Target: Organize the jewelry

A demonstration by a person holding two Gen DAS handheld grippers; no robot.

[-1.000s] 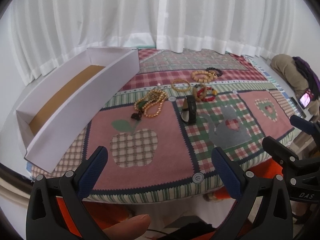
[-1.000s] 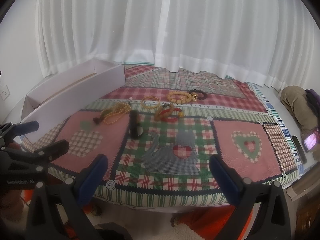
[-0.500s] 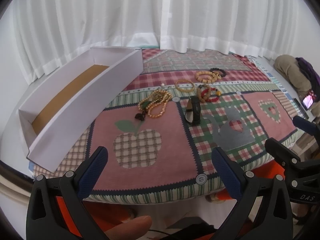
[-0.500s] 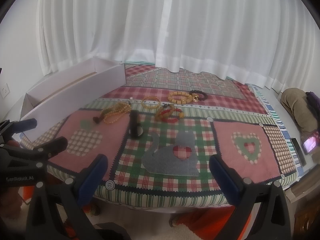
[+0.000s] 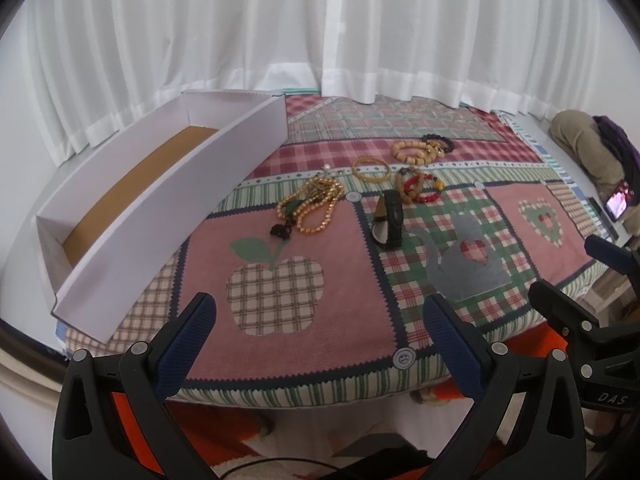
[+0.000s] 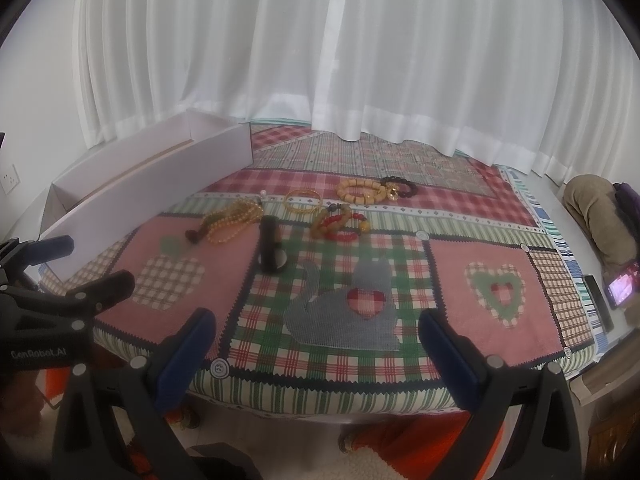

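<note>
- The left gripper (image 5: 320, 320) fills the bottom of the left wrist view, its two blue-padded fingers (image 5: 188, 340) spread wide apart and holding nothing, above the near edge of the patchwork cloth (image 5: 344, 312).
- The right gripper (image 6: 316, 336) sits the same way at the bottom of the right wrist view, fingers spread wide apart and empty, over the cloth's near border.
- Each gripper shows in the other's view: the right one at the lower right edge of the left view, the left one at the lower left edge of the right view.
- At centre frame in the left view, a black watch (image 5: 389, 219) lies on the cloth, just right of the pink apple patch.
- Left of the watch lies a heap of gold bead necklaces (image 5: 314, 209) with a dark tassel at its near end.
- Just beyond the watch are red and amber bead bracelets (image 5: 418, 188), overlapping; how many there are is hard to tell.
- Slightly farther back lie a thin gold bangle (image 5: 371, 168), then a chunky tan bead bracelet (image 5: 414, 151) touching a dark bead bracelet (image 5: 440, 142).
- A long white box (image 5: 168, 216) with a brown floor runs along the left side of the frame; no jewelry shows inside it.
- White curtains (image 5: 320, 32) hang across the top of both views.
</note>
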